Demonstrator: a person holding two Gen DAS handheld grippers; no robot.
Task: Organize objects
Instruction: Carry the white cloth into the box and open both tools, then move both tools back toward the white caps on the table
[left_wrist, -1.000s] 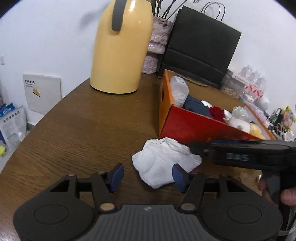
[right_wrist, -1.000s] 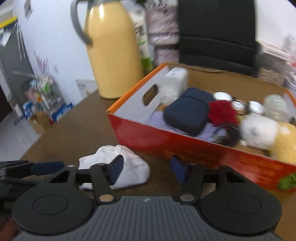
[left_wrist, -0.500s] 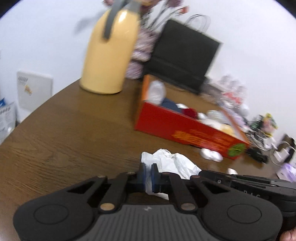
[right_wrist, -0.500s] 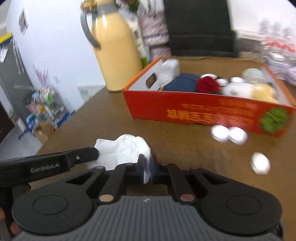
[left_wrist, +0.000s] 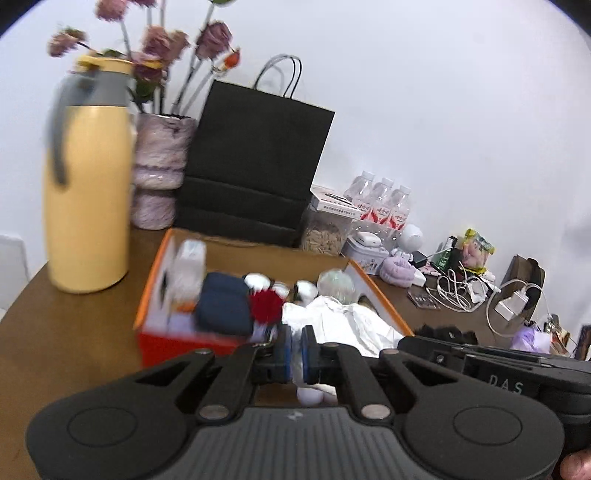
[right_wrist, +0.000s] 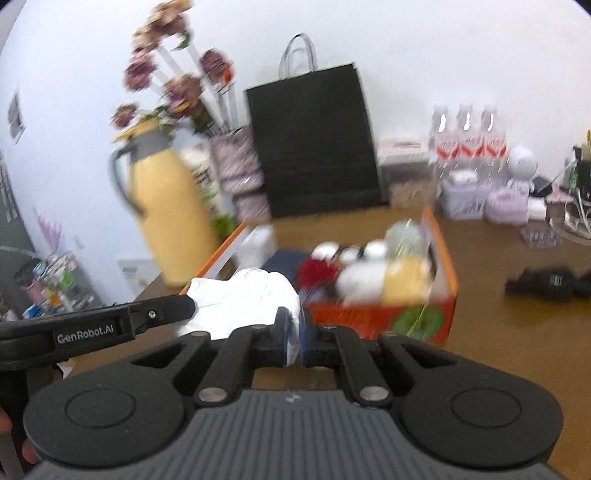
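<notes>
**White cloth held up, box straight ahead**

I have two tools, and both are pinched on the same white cloth (left_wrist: 343, 325). I start on the left. My left tool (left_wrist: 294, 352) has its blue pads (left_wrist: 283, 350) pressed together on one edge of the cloth. The cloth spreads out from that tool toward the right, where my right tool (right_wrist: 291, 341) pinches the other edge. Its pads are pressed together on the cloth too. So the cloth hangs between my two tools, with its long side running across from one to the other.

The cloth looks lifted off the tabletop (left_wrist: 74, 332). The pictures are blurry, so I cannot tell how high it is.

Now the part that matters. The orange box (right_wrist: 439, 295) is just past the tips of both tools, straight ahead. From my left tool, the cloth sits in front of the right half of the box. From my right tool, it sits in front of the left half. The box is already quite full. I see a dark blue pouch (left_wrist: 221, 306), a red fluffy thing (left_wrist: 266, 304) and some small white round things.

I think the next job is to carry the cloth forward and drop it in the box. Both tools are about as near to the box as each other, so I would move them together.
</notes>
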